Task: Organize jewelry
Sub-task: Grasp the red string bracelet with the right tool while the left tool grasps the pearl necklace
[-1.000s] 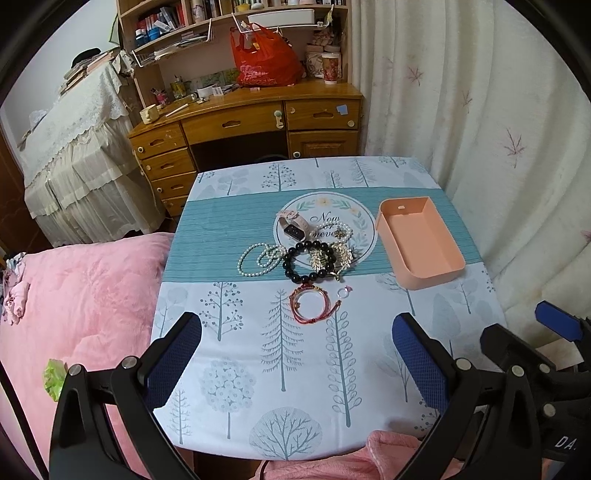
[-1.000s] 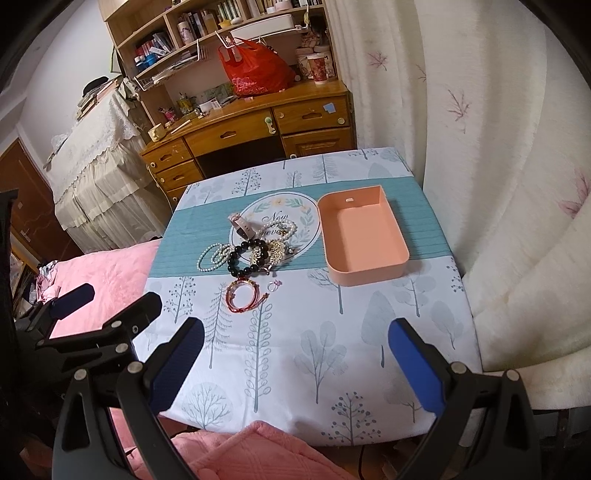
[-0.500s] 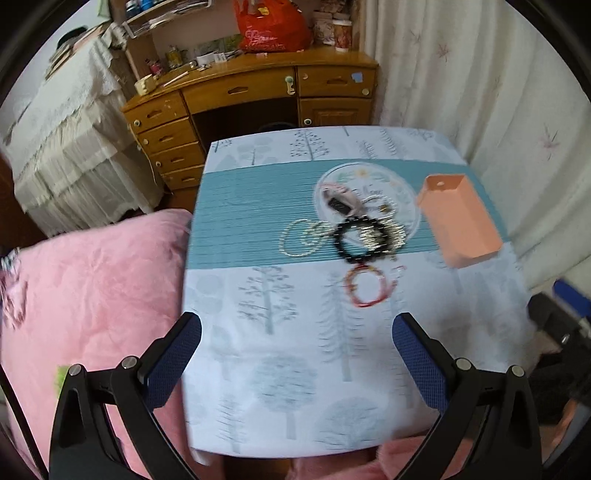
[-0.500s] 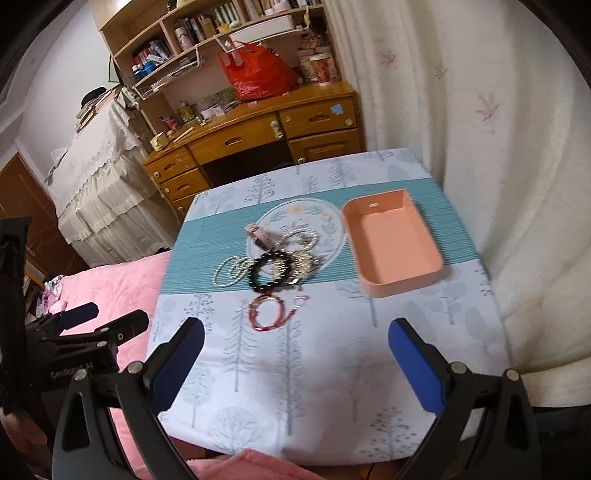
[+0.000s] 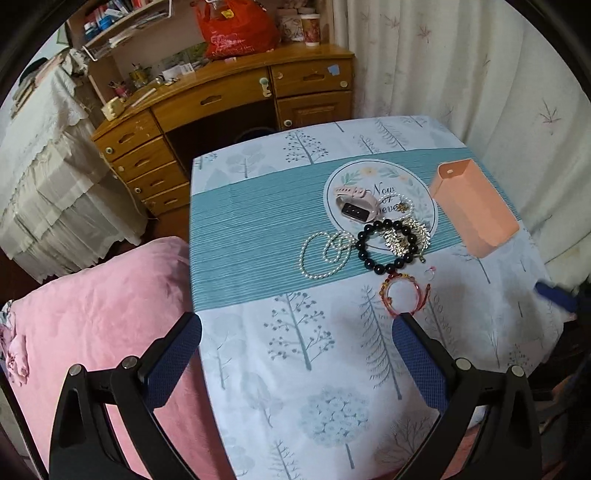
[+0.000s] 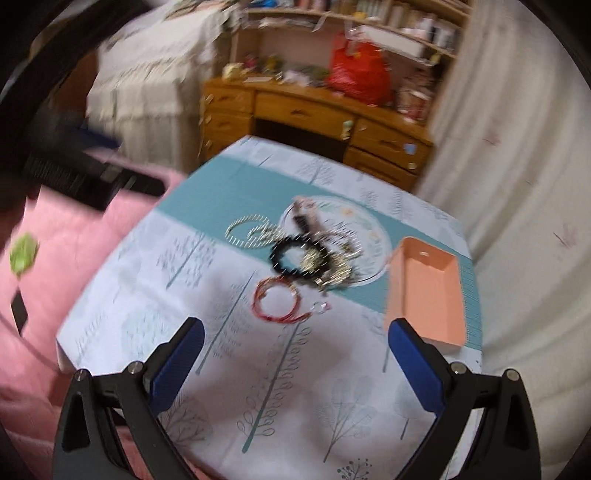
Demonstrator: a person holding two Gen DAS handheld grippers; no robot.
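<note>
A pile of jewelry lies mid-table: a black bead bracelet [image 5: 388, 245], a pearl necklace [image 5: 325, 254], a red string bracelet [image 5: 404, 295], gold pieces [image 5: 406, 236] and a pink smartwatch [image 5: 356, 203]. An empty peach tray [image 5: 476, 214] stands to their right. My left gripper [image 5: 295, 354] is open and empty, above the near table. My right gripper [image 6: 295, 354] is open and empty, with the red string bracelet [image 6: 277, 299] just beyond it, the black bracelet [image 6: 299, 254] further and the tray [image 6: 428, 295] to the right. The right wrist view is blurred.
The table carries a tree-print cloth [image 5: 295, 369]. A pink quilt [image 5: 92, 314] lies at its left. A wooden desk [image 5: 221, 99] with a red bag [image 5: 236, 29] stands behind. A white curtain [image 5: 480, 74] hangs at the right.
Both grippers have moved in closer over the table. The right wrist view has swung left and is now blurred. The jewelry and tray have not moved.
</note>
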